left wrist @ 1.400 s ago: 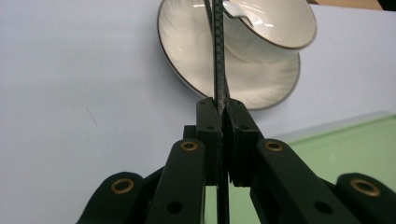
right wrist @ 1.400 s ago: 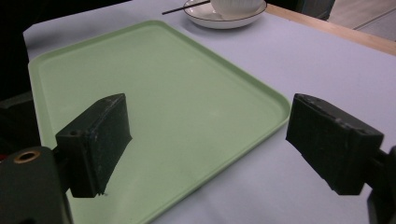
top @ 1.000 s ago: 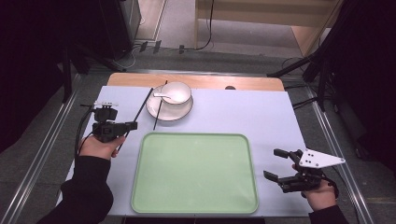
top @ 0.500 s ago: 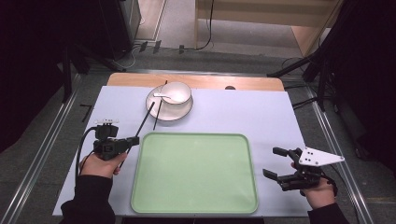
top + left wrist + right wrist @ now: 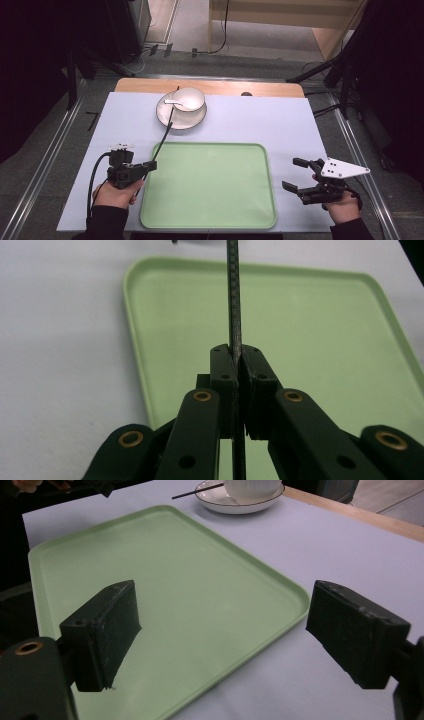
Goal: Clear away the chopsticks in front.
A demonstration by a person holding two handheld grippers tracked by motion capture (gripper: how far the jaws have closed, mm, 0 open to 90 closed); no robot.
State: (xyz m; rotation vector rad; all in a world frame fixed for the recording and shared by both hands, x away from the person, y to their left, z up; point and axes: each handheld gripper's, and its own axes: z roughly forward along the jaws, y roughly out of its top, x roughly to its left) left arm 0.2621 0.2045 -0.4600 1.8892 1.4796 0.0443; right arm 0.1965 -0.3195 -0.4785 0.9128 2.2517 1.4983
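Left gripper (image 5: 149, 165) is clamped on the chopsticks (image 5: 163, 134), not on the green tray (image 5: 207, 220) yet, while the right gripper (image 5: 295, 175) sits open and empty.

White bowl (image 5: 188, 98) on plate (image 5: 172, 118)

tray: 1, green (image 5: 210, 220) | plate: 1, white (image 5: 165, 118) | bowl: 1, white, on the plate (image 5: 190, 100) | spoon: 1, in the bowl (image 5: 172, 102) | chopstick: 1, black (image 5: 165, 132) | grippers: 2 (image 5: 150, 165) (image 5: 296, 173)
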